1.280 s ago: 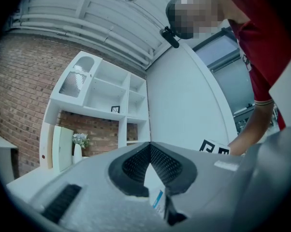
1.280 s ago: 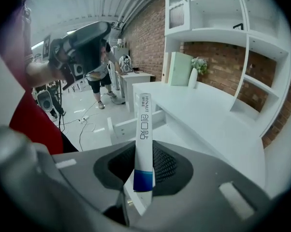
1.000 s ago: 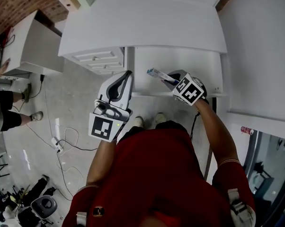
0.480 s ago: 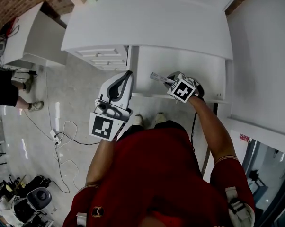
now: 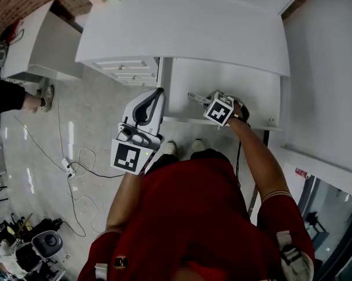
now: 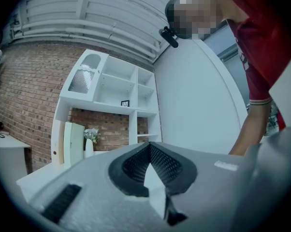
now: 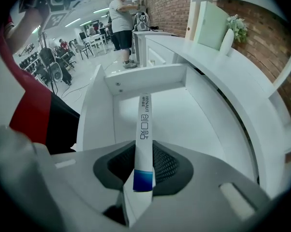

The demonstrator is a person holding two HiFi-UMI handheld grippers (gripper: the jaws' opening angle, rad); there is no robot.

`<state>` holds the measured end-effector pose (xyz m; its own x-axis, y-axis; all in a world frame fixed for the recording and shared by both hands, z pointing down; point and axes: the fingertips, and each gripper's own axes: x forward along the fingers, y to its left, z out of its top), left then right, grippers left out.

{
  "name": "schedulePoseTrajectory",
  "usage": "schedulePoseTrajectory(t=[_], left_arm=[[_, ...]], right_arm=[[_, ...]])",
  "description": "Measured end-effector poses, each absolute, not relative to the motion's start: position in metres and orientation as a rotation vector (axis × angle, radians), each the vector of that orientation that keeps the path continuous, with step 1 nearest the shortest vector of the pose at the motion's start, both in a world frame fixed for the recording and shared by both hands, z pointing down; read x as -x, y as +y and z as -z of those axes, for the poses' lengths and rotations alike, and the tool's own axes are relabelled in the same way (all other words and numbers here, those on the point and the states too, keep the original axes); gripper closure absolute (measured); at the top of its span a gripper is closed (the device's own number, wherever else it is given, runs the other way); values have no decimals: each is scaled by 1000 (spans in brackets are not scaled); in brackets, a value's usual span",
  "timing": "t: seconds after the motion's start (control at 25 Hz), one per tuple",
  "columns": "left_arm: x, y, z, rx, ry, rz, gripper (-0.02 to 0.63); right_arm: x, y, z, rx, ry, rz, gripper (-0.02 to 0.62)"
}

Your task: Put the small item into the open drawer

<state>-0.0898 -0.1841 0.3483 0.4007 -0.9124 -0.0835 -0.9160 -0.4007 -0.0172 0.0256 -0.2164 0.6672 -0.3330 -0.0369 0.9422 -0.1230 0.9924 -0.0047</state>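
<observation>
My right gripper (image 5: pixel 203 100) is shut on a narrow white box with a blue end (image 5: pixel 195 96). It points steeply down over the open white drawer (image 5: pixel 249 86). In the right gripper view the box (image 7: pixel 144 129) sticks out from between the pads of that gripper (image 7: pixel 144 167), above the bare drawer floor (image 7: pixel 184 124). My left gripper (image 5: pixel 159 91) hangs left of the drawer, over the floor. In the left gripper view its pads meet with nothing between them (image 6: pixel 150 166).
A white cabinet top (image 5: pixel 182 28) overhangs the drawer, with closed drawer fronts (image 5: pixel 126 72) to its left. Cables (image 5: pixel 76 163) lie on the floor at left. A bystander (image 7: pixel 120 18) stands far off. A white vase (image 7: pixel 227 40) is on the counter.
My right gripper has sunk toward the drawer with the box and tipped further down. The left gripper has barely shifted. The bystander at the left edge has moved.
</observation>
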Motion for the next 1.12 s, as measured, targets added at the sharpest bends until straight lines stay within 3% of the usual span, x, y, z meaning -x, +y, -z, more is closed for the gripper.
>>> schedulePoseTrajectory(t=[0.72, 1.12], left_arm=[[92, -182, -353, 2623, 1647, -104, 607], [80, -181, -351, 2662, 1577, -138, 607]], right_arm=[[-24, -213, -651, -138, -1967, -117, 457], [-12, -215, -590, -211, -2110, -73, 453]])
